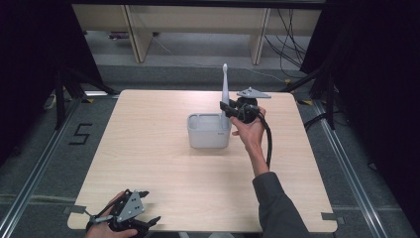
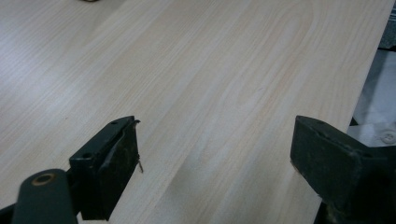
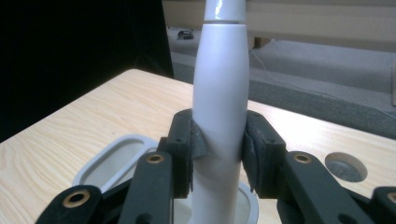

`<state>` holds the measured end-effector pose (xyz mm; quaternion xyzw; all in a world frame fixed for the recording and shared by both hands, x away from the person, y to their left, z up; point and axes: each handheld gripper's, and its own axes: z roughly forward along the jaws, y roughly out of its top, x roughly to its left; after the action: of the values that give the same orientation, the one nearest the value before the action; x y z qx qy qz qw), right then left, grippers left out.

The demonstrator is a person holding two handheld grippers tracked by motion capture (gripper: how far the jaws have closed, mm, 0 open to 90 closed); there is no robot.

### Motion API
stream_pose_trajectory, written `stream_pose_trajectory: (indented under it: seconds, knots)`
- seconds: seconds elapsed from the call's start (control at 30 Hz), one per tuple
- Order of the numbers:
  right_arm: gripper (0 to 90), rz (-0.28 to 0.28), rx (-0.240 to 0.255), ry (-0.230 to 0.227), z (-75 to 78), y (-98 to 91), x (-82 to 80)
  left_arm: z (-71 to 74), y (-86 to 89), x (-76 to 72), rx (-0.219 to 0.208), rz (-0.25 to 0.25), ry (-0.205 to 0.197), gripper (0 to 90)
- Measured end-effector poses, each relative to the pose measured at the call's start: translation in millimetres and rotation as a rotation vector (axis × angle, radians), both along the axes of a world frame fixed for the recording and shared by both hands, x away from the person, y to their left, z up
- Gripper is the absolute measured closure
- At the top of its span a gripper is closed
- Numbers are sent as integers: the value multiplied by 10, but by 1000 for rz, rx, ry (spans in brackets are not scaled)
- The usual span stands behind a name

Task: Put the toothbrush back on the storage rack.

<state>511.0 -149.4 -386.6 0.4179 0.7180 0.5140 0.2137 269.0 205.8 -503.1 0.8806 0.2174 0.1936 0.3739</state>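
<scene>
Over the right end of the grey holder [image 1: 208,130], the right gripper [image 1: 227,110] clamps the white electric toothbrush [image 3: 219,116] upright, pads [image 3: 197,142] pressed on both sides of its thick handle. Judged light and rigid, with smooth, glossy plastic liable to slip; the broad handle is the soundest hold, not the thin neck. The left gripper [image 2: 215,163] rests at the near table [image 1: 163,168] edge, jaws wide and empty.

Wooden table [image 1: 163,168]; floor marking "5" [image 1: 80,134]
</scene>
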Motion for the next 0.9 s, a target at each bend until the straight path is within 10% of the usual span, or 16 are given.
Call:
stream_pose_trajectory:
  seconds: [0.9]
  knots:
    - [664,-10,-75,53,-322,-6,1,-1,-1,1,14,7,-2,148]
